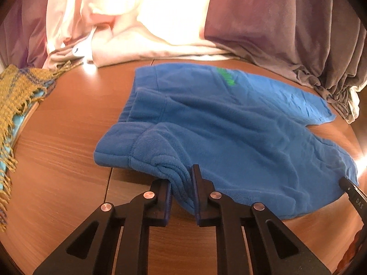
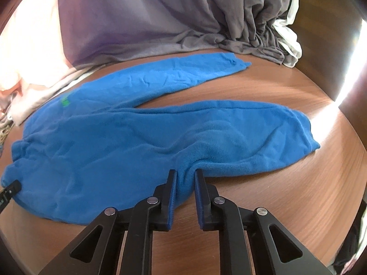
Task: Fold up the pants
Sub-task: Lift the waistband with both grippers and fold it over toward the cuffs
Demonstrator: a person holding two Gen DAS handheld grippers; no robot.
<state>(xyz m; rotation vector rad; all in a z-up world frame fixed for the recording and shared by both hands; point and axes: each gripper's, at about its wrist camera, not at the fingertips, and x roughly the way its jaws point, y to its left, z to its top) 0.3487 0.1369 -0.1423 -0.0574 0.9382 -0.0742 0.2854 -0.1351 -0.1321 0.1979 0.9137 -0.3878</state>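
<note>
Each hand-held gripper, left [image 1: 181, 178] and right [image 2: 186, 178], clamped on blue pants' [image 2: 103, 142] near edge.

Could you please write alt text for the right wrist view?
The right gripper pinches the near edge of blue fleece pants spread flat on a wooden table, legs stretching right. The left gripper shows at the left edge; grey fabric is heaped behind.
</note>
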